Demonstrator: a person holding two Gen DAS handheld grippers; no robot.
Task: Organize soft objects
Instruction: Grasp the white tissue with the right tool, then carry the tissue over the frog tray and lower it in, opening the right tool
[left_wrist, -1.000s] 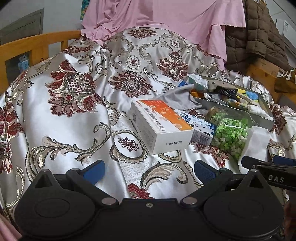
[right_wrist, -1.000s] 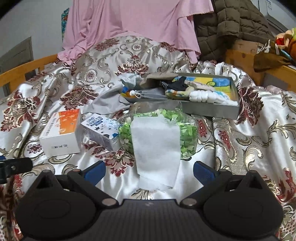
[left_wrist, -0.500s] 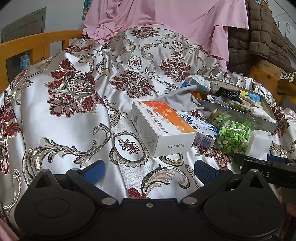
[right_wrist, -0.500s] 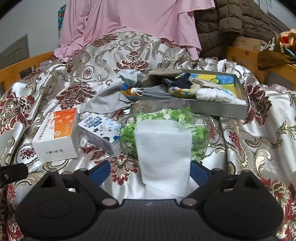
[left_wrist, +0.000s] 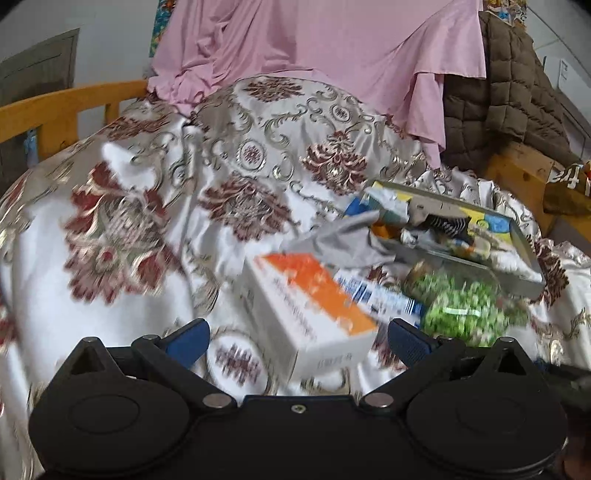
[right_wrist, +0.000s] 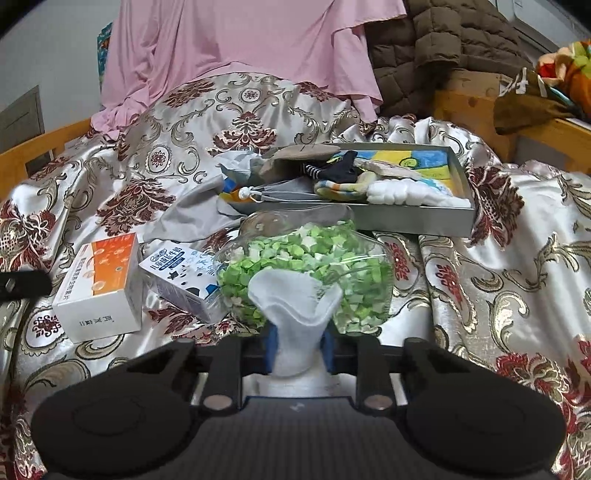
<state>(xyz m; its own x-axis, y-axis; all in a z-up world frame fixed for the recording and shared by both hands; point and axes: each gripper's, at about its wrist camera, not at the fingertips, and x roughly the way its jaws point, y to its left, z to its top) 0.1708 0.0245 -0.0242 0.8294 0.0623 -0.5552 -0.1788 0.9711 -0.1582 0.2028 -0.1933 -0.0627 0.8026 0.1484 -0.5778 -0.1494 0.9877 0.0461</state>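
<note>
From the left wrist view, we see our left tool (left_wrist: 295, 338) with its blue-padded fingers spread wide apart and holding nothing, above a shiny silver bedspread with dark red floral patterns (left_wrist: 147, 221). The picture is blurred. Just ahead, between the fingers, lies a white and orange cardboard box (left_wrist: 310, 306). Beside it to the right lie a small blue and white carton (left_wrist: 376, 295) and a clear bag of green and white pieces (left_wrist: 461, 314). Behind them sits a shallow grey metal tray (left_wrist: 524, 258) filled with mixed fabric items. A pink sheet (left_wrist: 314, 48) hangs at the back.

From the right wrist view, our right tool (right_wrist: 298, 350) is clamped together on a white soft cloth (right_wrist: 293, 306), which bunches at the pinch and fans out above it. The cloth stands directly in front of the bag of green pieces (right_wrist: 314, 258). The carton (right_wrist: 181, 277) and orange box (right_wrist: 99, 284) lie to the left, the tray (right_wrist: 461, 214) further back.
</note>
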